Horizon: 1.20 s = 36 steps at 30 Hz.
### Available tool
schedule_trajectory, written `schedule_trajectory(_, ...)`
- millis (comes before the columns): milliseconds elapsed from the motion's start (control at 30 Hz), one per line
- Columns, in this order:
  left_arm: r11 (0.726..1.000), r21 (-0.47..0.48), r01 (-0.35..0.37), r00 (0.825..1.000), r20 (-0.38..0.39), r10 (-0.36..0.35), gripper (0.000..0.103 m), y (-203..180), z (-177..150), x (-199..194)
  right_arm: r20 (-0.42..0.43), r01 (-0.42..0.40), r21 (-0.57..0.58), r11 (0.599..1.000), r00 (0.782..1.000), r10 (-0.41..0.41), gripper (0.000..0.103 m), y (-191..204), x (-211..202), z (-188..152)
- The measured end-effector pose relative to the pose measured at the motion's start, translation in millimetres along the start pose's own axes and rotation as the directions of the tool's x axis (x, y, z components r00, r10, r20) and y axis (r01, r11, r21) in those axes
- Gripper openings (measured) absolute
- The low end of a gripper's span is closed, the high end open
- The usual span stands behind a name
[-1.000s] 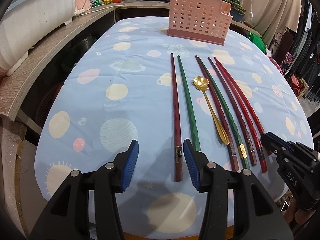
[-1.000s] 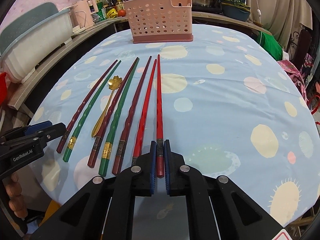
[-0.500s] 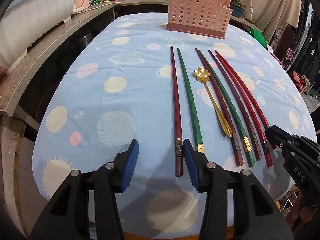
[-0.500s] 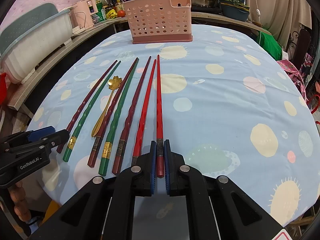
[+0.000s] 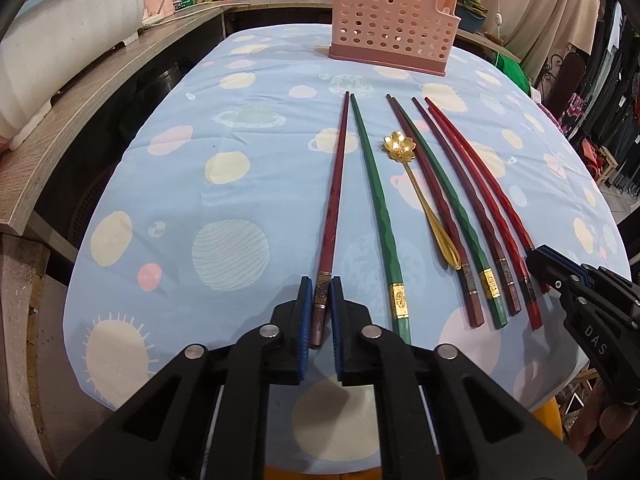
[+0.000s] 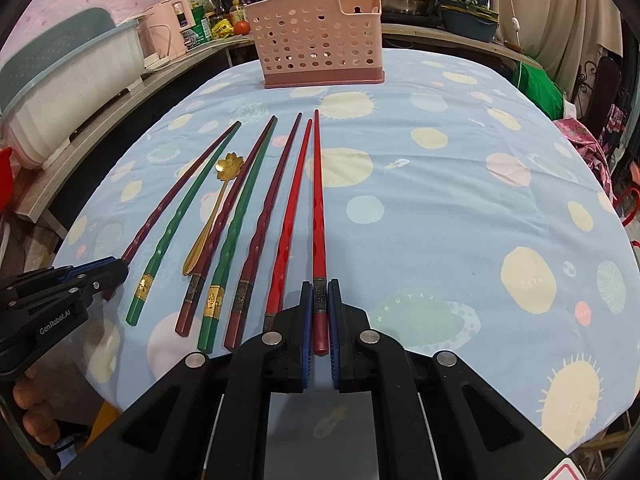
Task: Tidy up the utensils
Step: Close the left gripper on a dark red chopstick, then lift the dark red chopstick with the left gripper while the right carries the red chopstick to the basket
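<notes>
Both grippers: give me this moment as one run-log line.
left gripper: closing on maroon chopstick | right gripper: shut on red chopstick | both chopsticks flat on table | basket: no utensil visible inside

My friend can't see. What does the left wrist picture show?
The left gripper is closing on the end of a dark red chopstick lying on a spotted blue tablecloth. Beside it lie more chopsticks and a gold spoon, with a pink basket behind.

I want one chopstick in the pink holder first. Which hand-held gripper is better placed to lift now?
Right hand-held gripper: already shut on the red chopstick. Left hand-held gripper is closing around the maroon chopstick.
</notes>
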<state>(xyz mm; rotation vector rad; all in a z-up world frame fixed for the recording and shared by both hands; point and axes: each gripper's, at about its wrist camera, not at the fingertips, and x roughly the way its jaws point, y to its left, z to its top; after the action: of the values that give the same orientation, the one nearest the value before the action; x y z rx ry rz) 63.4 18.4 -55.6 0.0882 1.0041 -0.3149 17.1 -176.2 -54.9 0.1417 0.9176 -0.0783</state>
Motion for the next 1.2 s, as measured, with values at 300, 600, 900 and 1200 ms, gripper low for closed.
schedule_trajectory(300,0.999,-0.034,0.018,1.000,-0.017,-0.018,0.007,4,4,-4,0.006,-0.017,0.048,0.999,1.000,0.017,0.007,-11,-6,4)
schedule_trajectory(600,0.998,-0.056,0.030,0.999,0.015,-0.029,0.007,10,22,-21,0.072,0.002,0.066,0.998,0.997,-0.007,0.007,-23,-28,20)
schedule_trajectory(900,0.996,-0.077,0.044,0.994,0.101,-0.036,0.007,16,55,-50,0.146,-0.006,0.072,0.997,0.989,-0.005,0.007,-33,-47,50)
schedule_trajectory(1200,0.995,-0.086,0.046,0.978,0.206,-0.028,0.007,21,104,-82,0.232,-0.046,0.093,0.995,0.972,0.023,0.007,-44,-65,94)
